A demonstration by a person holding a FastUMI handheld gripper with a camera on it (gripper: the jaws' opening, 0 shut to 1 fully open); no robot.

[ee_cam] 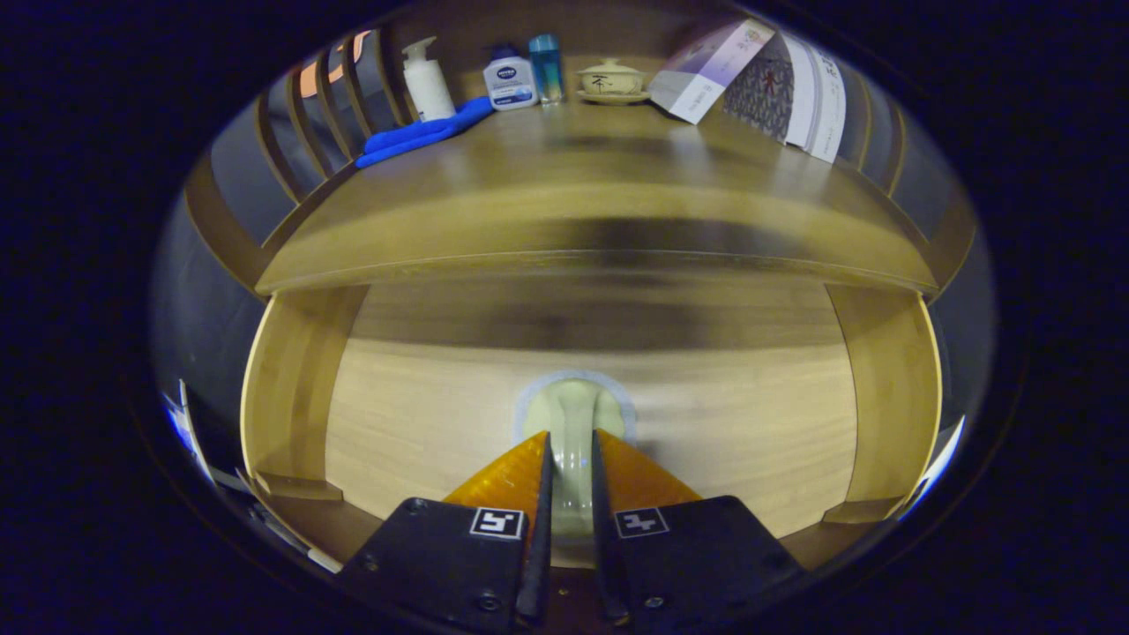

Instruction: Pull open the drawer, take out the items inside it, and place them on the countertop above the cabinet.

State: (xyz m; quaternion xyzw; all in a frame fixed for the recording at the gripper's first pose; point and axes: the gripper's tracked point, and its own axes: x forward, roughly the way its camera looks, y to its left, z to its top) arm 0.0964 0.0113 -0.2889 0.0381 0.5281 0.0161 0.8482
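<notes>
A light wooden drawer front stands right ahead of me, under the cabinet's countertop. A pale rounded drawer knob on a round base sticks out of the middle of the front. My gripper is shut on this knob, one finger pressing on each side of it. The drawer's inside is hidden behind the front. The front looks slightly blurred.
Along the back of the countertop stand a white pump bottle, a white lotion bottle, a small blue bottle and a lidded ceramic cup. A blue cloth lies at the left, leaning booklets at the right.
</notes>
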